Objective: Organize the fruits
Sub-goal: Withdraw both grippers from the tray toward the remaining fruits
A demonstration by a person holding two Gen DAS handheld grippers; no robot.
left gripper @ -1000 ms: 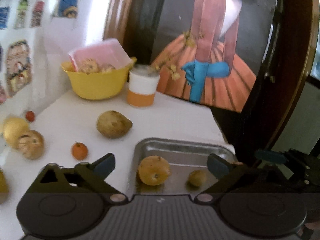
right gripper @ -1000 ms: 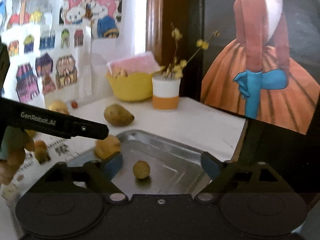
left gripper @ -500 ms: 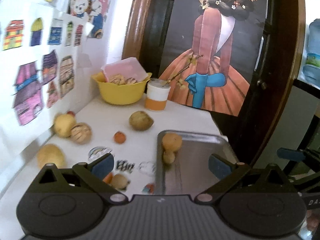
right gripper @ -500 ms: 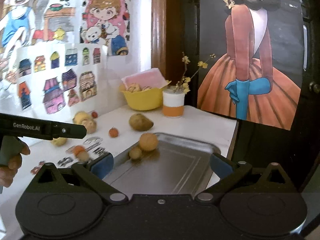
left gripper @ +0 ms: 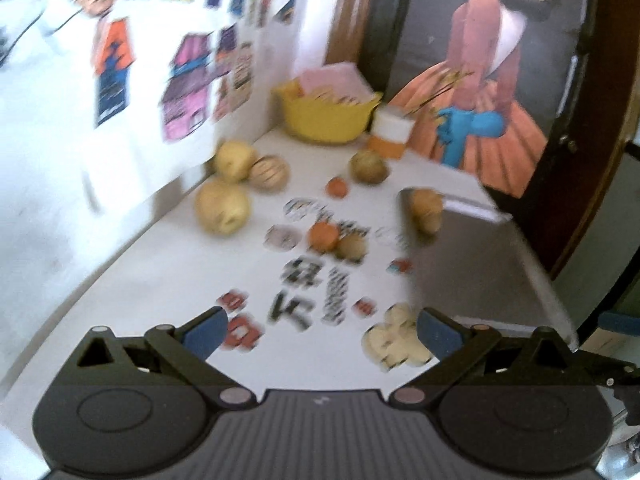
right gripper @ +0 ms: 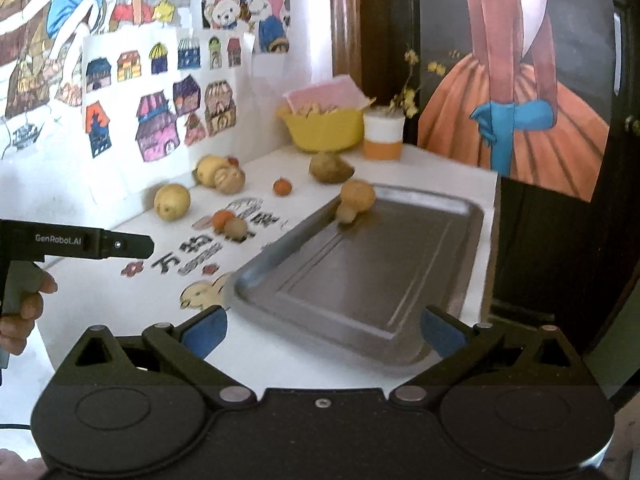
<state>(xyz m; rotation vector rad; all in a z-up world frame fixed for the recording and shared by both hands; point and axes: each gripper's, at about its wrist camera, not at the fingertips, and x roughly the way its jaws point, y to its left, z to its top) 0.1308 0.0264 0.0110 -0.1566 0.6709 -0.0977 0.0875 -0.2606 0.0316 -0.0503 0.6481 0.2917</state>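
A metal tray (right gripper: pixel 400 276) lies on the white table with an orange fruit (right gripper: pixel 357 196) and a small brown fruit (right gripper: pixel 345 213) in its far left corner. Loose on the table are a yellow fruit (right gripper: pixel 172 201), a pale pair by the wall (right gripper: pixel 220 172), a small orange one (right gripper: pixel 282 187), a brownish fruit (right gripper: pixel 330 167) and an orange and tan pair (right gripper: pixel 230 223). My left gripper (left gripper: pixel 320 332) stands open and holds nothing, back from the fruit. My right gripper (right gripper: pixel 322 330) is open over the tray's near edge. The left wrist view is blurred.
A yellow bowl (right gripper: pixel 324 130) with a pink lid and a white and orange cup (right gripper: pixel 383 138) stand at the table's far end. Drawings cover the wall on the left. A dark door with a poster is behind. A hand (right gripper: pixel 20 308) holds the left tool.
Both grippers have pulled back from the tray, so more of the table shows. The left view has swung left over the loose fruit. The two fruits rest in the tray's far corner.
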